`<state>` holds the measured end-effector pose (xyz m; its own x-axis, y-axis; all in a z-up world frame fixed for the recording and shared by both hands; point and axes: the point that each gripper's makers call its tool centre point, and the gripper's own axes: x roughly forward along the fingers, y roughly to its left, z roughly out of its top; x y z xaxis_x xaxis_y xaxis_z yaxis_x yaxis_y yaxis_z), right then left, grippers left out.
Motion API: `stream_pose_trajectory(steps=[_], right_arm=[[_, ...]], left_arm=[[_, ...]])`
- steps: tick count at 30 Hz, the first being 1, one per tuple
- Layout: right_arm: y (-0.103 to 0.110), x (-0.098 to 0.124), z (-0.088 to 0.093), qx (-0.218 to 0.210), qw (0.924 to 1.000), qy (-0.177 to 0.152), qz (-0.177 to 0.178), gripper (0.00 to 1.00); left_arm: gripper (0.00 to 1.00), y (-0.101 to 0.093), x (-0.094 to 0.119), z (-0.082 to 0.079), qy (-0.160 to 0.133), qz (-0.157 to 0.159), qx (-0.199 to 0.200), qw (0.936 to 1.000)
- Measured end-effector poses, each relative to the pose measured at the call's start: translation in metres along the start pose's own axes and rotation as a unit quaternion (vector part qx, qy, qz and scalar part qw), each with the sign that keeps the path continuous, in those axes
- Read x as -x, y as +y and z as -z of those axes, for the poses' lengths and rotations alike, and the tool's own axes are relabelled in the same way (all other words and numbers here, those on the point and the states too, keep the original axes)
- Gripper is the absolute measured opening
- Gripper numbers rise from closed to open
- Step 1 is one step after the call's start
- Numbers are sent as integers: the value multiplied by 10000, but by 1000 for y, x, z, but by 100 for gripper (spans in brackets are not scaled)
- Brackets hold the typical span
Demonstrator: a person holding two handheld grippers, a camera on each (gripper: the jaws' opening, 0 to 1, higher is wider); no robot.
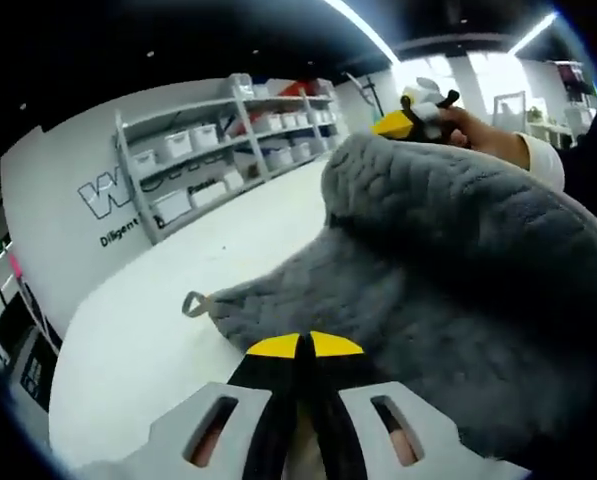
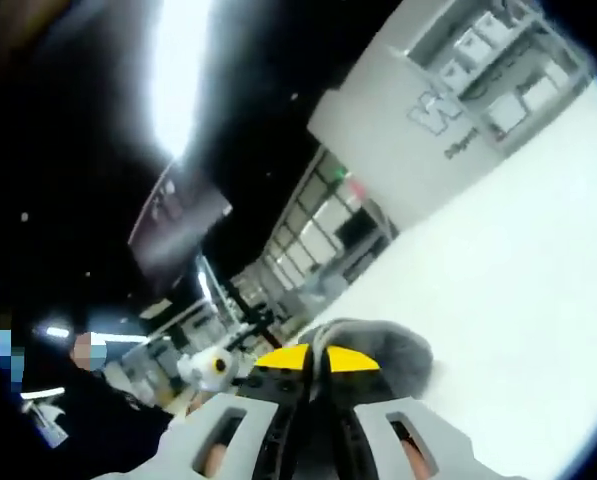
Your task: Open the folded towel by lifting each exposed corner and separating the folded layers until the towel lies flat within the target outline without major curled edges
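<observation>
In the left gripper view, the left gripper (image 1: 304, 346) is rising from the bottom centre of the frame with its yellow-tipped jaws pressed together, pinching the near edge of the grey towel (image 1: 448, 270). The towel is filling the right half of the frame, draping up from the white desk (image 1: 148, 340) toward the upper right, where the right gripper (image 1: 410, 118), held in a person's hand (image 1: 483, 135), is gripping its raised corner. A small hanging loop (image 1: 194, 303) on the towel's edge is lying on the desk at centre left. Behind, a grey shelf rack (image 1: 223, 140) with white bins is standing against a white wall in the upper left.

In the right gripper view, the right gripper (image 2: 311, 362) is sitting at the bottom centre, its jaws closed on a fold of the towel (image 2: 383, 355), which is bunching just to the right of the tips. The desk (image 2: 518, 280) is spreading across the right side of the frame.
</observation>
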<state>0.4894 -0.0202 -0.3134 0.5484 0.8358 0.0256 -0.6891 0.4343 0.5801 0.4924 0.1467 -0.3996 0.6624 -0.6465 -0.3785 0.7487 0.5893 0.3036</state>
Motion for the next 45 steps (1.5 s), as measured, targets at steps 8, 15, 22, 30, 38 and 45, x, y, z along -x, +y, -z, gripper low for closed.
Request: stream_pose_trajectory(steps=[8,15,22,30,38,45], right_arm=[[-7,3,-1,55,9999,32,85,0],[-13,4,-3,624,9974,145,324,0],[-16,6,4,1285,9885,446,667,0],[-28,13,6,1759,9774,572,1027,0],[-35,19,2,2077,9677,573,1309,0],[-47,20,0,2531,9514,671,1623,0]], left_arm=[[0,-2,0,3,176,-90,-203,9996],[0,0,2,5,266,-118,-278,9992],[0,-1,3,6,353,-155,-574,9976],[0,-3,5,7,479,-188,-811,9954],[0,-3,7,8,566,-212,-763,9953],[0,-4,8,9,626,-255,-728,9951]])
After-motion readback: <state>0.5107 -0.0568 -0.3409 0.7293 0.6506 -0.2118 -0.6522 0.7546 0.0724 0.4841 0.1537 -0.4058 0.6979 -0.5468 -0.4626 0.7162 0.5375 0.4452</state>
